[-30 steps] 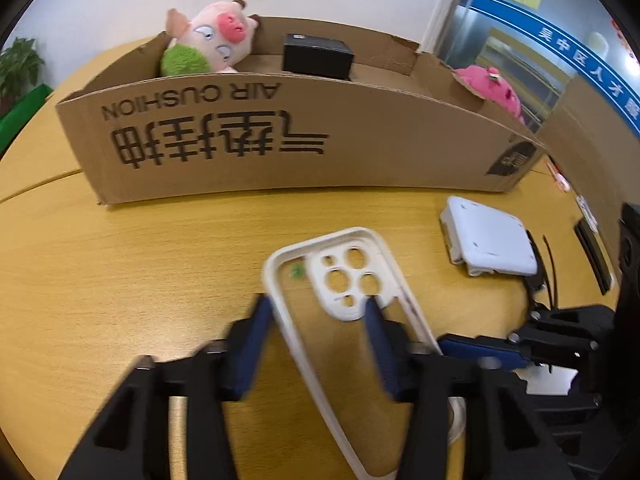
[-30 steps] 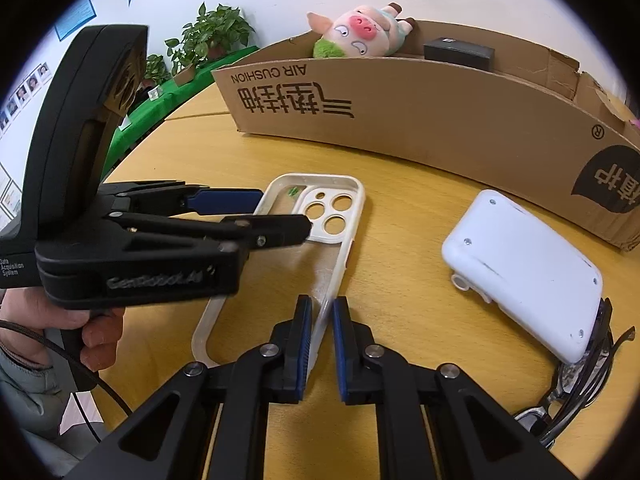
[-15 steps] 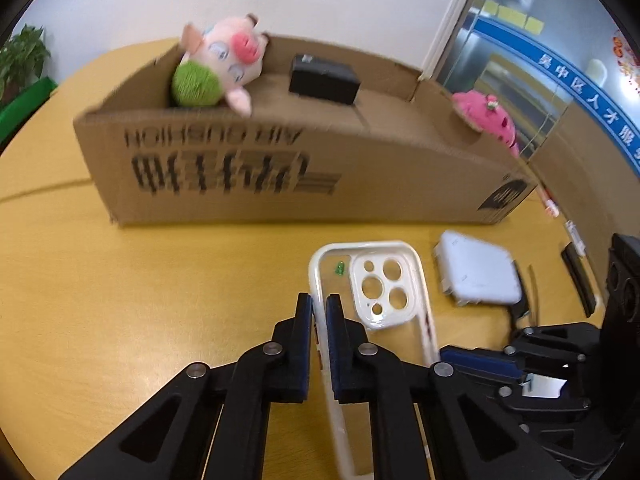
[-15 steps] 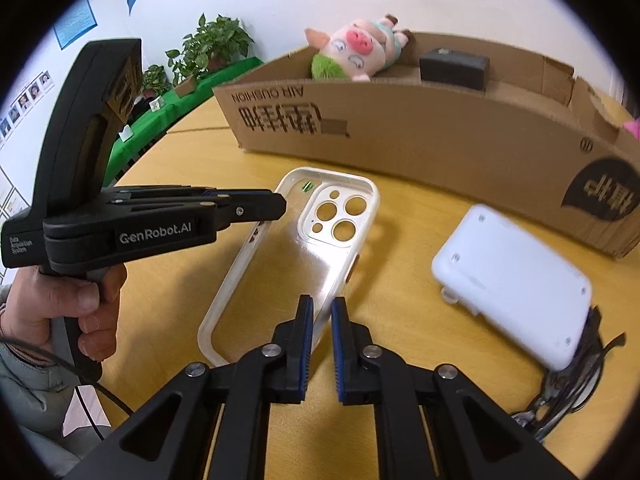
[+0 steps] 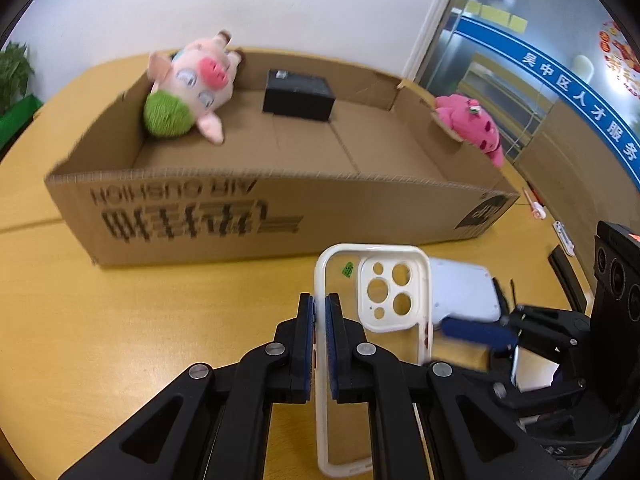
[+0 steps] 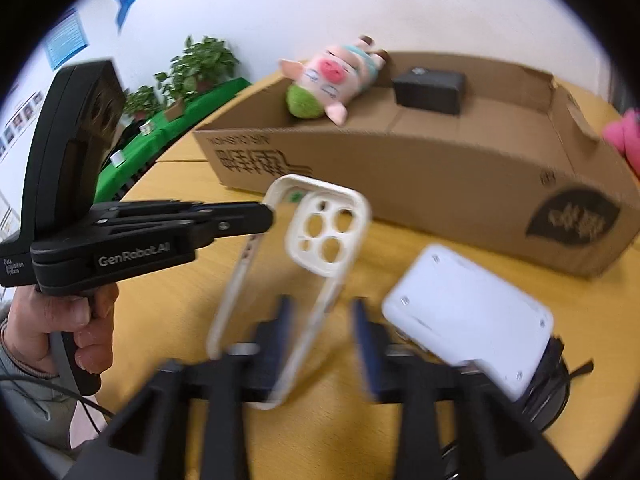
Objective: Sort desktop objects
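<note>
phone case lifted off the table, pinched by its left side rail between the closed pads of the left gripper, camera-cutout end pointing toward the cardboard box. right gripper just beside the case's other rail, jaws spread apart and gripping nothing; frame motion-blurred so contact with the rail can't be confirmed. progress, judged: partway. inside the box: pig plush at the far-left corner and black box against the far wall. outside the box: the case in hand, white device on the table on the near side of the box toward its right end, with dark cables or similar under its near edge, pink plush just beyond the right wall of the box, a few small items on the table right of the box, too small to identify. clearance: near wall of the box stands between case and interior, so case needs to clear that rim before going down. box floor mostly bare through the centre and near side, plenty of drop room away from the plush and black box. single-rail pinch on a thin flexible frame likely to swing or twist; right gripper and white device crowd the case's right side, left side of the table open.
</note>
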{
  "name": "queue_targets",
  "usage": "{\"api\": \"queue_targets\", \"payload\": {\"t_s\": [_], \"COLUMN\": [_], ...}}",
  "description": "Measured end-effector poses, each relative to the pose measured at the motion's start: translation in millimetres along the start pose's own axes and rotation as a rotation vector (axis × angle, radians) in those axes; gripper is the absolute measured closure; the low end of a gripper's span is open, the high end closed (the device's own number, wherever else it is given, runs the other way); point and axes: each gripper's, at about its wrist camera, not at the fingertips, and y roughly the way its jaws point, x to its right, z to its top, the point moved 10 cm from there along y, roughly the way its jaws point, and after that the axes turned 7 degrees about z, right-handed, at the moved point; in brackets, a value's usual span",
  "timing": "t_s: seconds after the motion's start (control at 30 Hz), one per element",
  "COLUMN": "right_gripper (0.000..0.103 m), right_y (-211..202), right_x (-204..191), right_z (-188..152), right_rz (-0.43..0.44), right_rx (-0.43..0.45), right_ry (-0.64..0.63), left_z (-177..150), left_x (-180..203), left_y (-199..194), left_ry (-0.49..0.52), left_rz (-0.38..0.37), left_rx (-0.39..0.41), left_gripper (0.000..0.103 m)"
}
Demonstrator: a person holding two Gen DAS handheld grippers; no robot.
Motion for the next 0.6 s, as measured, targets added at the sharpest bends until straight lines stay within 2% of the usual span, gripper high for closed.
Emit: {"api": "queue_targets", "payload": {"t_s": [0.23, 0.4, 0.47, 0.6], "right_gripper": [0.053, 0.079, 0.086, 0.088], "right_y": [27, 33, 35, 36], "right_x": [-6, -1, -1, -1], "right_z": [-16, -13, -12, -13], "right_rz": [0.036, -0.024, -0.033, -0.047], "right_rx": [-0.079, -0.079, -0.082, -0.076], "right_ry": [0.014, -0.006, -0.017, -0.023], "left_z": [-15, -19, -21, -19], "left_x": [-8, -13, -11, -12], "left_y": [11, 16, 16, 16], "left_ry": [-0.022, -0.032, -0.034, -0.031], "left_rz": [0.016, 0.011, 0.0, 0.002], "left_rx": [-0.037, -0.049, -0.049, -0.047], "left_gripper": [0.099, 0.098, 0.098, 0.098]}}
